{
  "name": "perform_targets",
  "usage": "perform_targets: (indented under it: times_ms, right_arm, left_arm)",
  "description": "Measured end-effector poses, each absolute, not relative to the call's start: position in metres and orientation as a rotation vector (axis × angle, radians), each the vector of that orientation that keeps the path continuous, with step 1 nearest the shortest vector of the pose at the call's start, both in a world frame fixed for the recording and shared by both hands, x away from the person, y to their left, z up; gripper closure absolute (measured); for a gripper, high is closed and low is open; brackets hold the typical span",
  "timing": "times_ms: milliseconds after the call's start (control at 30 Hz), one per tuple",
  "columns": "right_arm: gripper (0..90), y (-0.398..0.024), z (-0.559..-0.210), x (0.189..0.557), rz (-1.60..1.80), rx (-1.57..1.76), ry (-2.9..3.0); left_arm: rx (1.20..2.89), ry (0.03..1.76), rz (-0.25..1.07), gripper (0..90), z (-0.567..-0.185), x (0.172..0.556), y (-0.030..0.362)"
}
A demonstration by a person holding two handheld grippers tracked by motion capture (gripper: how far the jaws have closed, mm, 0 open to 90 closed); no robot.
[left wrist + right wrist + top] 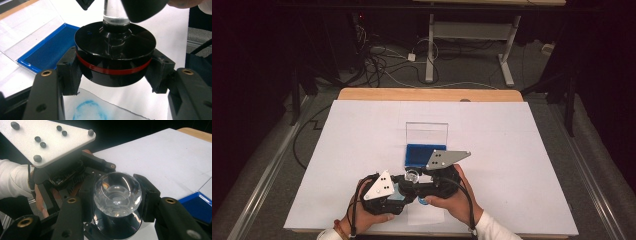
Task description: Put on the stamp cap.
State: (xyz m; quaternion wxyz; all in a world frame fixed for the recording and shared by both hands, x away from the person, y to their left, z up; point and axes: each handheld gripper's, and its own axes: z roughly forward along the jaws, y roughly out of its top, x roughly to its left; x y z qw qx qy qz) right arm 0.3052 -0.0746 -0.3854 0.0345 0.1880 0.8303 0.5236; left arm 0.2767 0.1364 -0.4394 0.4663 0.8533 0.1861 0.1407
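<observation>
A round stamp with a black, red-banded base (115,57) and a clear glass knob (117,191) is held just above the paper near the table's front edge (412,175). My left gripper (114,73) is shut on the black base from both sides. Above it, my right gripper (117,195) is shut on the clear knob. In the high view the left gripper (402,189) and right gripper (424,176) meet at the stamp. A blue ink print (87,111) lies on a small paper sheet (424,216) directly under the stamp.
An open blue ink pad (425,155) with its clear lid (427,132) standing up lies just beyond the stamp, also seen as the ink pad (50,48) in the left gripper view. The white table cover (512,150) spreads to both sides.
</observation>
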Motion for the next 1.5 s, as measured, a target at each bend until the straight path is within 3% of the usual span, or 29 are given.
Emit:
perform_targets:
  times_ms: [600, 1500]
  right_arm:
    - [57.0, -0.0735, -0.3906, 0.3087, 1.635, 0.602, 2.589]
    - [57.0, -0.0744, -0.3885, 0.3044, 1.560, 0.576, 2.584]
  left_arm:
    - [2.107, 0.457, 0.387, 36.6, -0.4408, 0.2736, 0.1379]
    - [2.098, 0.428, 0.336, 35.9, -0.4452, 0.2789, 0.1344]
